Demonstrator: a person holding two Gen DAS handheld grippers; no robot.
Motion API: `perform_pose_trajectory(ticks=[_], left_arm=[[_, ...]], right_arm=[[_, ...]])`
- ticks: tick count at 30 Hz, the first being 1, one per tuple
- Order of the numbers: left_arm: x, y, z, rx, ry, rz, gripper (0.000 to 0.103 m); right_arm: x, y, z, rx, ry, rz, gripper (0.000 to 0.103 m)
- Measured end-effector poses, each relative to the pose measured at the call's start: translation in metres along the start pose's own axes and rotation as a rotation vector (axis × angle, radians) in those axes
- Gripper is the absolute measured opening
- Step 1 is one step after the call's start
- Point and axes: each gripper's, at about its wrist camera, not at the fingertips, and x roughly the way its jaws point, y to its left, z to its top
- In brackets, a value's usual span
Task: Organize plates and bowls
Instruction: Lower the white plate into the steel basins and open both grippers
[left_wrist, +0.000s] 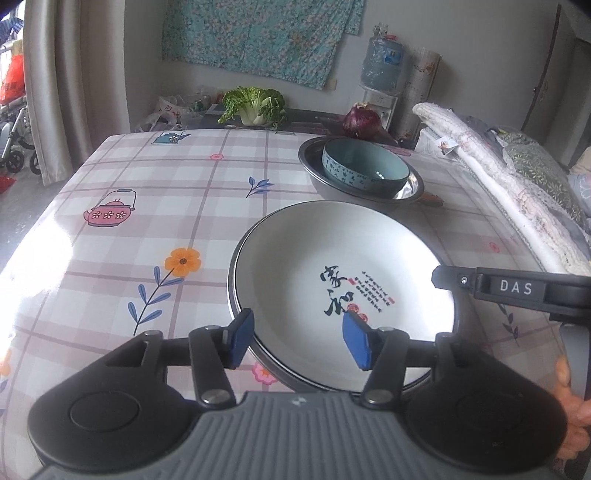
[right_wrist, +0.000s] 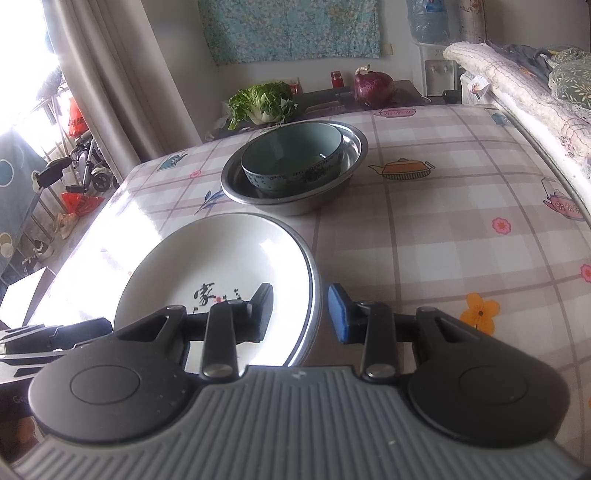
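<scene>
Status: teal bowl (right_wrist: 291, 162) already nested in steel basin (right_wrist: 354, 138), far desk. White plates (left_wrist: 343, 291) stacked near me. My left gripper (left_wrist: 301, 341) & right gripper (right_wrist: 301, 314) open, straddling plate rim; stack's placement pending.

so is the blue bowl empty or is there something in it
Empty, as far as shows: the blue bowl sits upright inside the metal basin, and its visible inner wall and bottom are bare in both views.
</scene>
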Motion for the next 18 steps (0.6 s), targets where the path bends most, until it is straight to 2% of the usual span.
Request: perform_pose_trajectory(ticks=[6,10,15,18], left_arm=[[-0.003,-0.003,-0.001,0.009,0.02,0.01,0.062],[-0.006,-0.007,-0.001,0.012,0.026,0.024,0.067],[-0.013,-0.014,-0.002,0.028,0.014,0.04,0.073],[-0.017,-0.019,-0.003,0.045,0.007,0.048,0.076]], right_arm=[[-0.003,-0.003,-0.012,0.027,0.016,0.012,0.033],[-0.016,-0.008,-0.016,0.046,0.0,0.008,0.047],[-0.029,-0.018,-0.025,0.074,-0.002,0.0,0.059],[-0.036,-0.022,-0.031,0.08,-0.002,-0.006,0.071]])
